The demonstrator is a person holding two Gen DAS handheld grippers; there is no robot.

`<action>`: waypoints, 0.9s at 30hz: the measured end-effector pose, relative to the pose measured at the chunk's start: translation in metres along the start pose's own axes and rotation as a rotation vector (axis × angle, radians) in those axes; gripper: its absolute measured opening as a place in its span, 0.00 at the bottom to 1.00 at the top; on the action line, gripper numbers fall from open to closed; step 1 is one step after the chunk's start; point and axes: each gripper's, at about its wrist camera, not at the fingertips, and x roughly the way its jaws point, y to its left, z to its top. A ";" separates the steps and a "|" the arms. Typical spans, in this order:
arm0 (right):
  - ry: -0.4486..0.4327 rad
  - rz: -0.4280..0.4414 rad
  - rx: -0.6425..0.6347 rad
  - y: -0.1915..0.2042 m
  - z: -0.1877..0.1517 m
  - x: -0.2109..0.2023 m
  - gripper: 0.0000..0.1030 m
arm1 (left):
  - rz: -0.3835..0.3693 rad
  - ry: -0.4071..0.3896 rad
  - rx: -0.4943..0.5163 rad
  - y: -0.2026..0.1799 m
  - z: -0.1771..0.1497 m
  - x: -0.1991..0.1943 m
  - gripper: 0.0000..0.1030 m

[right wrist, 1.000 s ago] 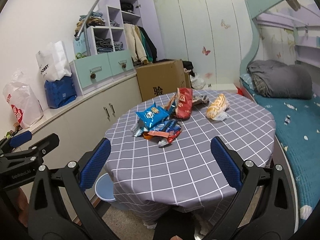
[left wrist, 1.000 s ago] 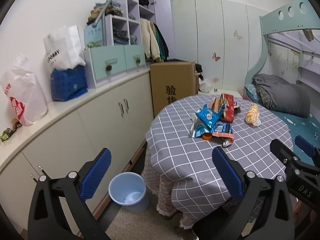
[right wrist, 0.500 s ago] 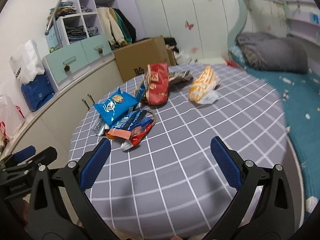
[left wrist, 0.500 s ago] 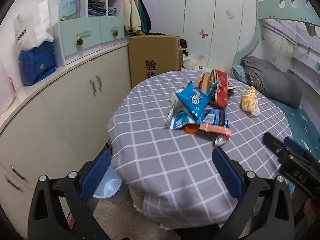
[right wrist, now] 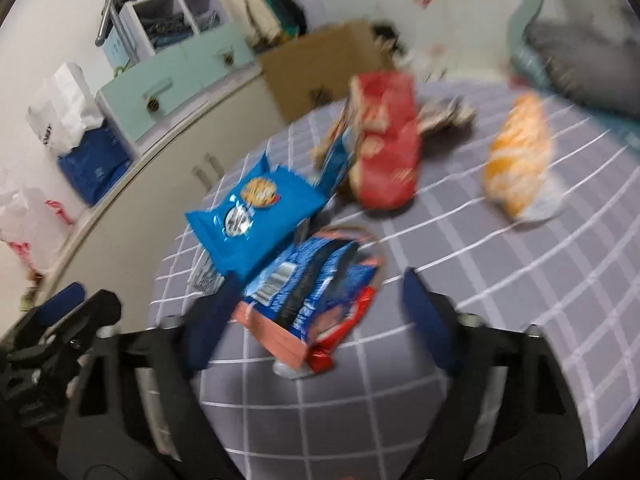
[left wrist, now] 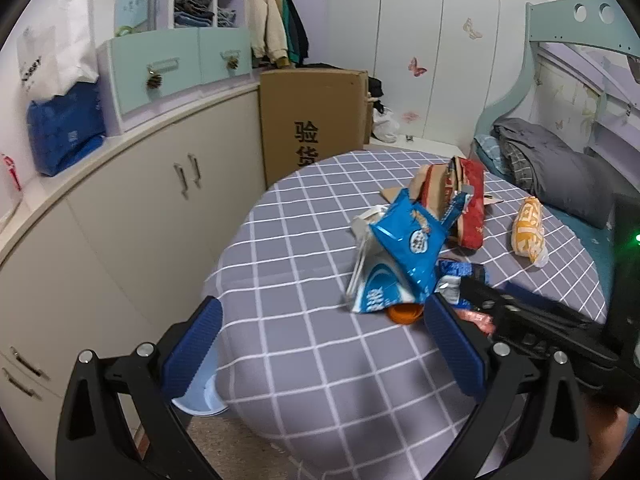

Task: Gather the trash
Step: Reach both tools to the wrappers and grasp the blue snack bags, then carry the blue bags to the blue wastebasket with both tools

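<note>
From my left wrist camera, my left hand-held gripper (left wrist: 320, 344) hung spread wide and empty over the near edge of the bench (left wrist: 304, 360), which wore a grey checked cloth. The trash lay in a heap toward the middle of it: a blue snack bag (left wrist: 408, 240) propped on top, a red bag (left wrist: 468, 204) behind it, an orange cap (left wrist: 404, 314) peeking out at the front, and a yellow wrapper (left wrist: 528, 232) lying apart to the right. A pale blue bin (left wrist: 200, 396) stood on the floor below the bench edge, partly hidden. My right hand-held gripper (left wrist: 480, 300) reached in from the right, its tips at the pile. From my right wrist camera, which was blurred, the right hand-held gripper (right wrist: 316, 312) had just been closing, its jaws roughly half spread with the dark blue packet (right wrist: 304, 284) and the pink wrapper (right wrist: 276, 332) between them; I could not see the pads pressing yet. I judged all of it light, thin, crinkly and slippery, likely to crumple and slide, not resist. The best hold seemed a pinch across a flat sealed edge or the bunched middle of the nearest packet.
</note>
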 end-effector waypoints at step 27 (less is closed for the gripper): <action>-0.136 -0.035 0.039 -0.035 0.014 -0.024 0.16 | -0.186 0.140 -0.053 -0.051 0.032 0.100 0.28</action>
